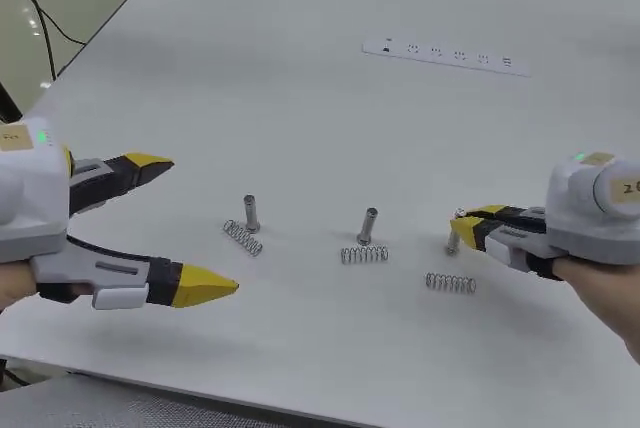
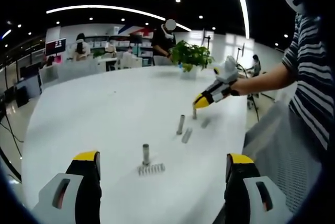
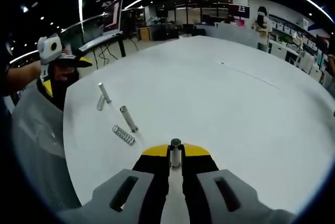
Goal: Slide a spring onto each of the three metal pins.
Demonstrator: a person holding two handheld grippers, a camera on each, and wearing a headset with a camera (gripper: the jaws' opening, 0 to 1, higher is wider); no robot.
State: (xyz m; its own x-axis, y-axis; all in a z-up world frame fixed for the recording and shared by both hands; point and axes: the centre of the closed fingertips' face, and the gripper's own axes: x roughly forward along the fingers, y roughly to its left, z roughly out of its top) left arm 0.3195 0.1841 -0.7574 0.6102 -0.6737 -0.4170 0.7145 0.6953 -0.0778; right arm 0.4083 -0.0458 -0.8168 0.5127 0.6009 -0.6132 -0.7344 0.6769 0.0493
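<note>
Three short metal pins stand in a row on the white table: a left pin, a middle pin and a right pin. A spring lies flat beside each: left spring, middle spring, right spring. My right gripper is shut on the right pin, whose top shows between the yellow tips. My left gripper hangs wide open left of the left pin and its spring, holding nothing.
A white power strip lies flat at the far side of the table. The table's near edge runs just below the grippers. A black cable hangs off the far left edge. People stand in the background.
</note>
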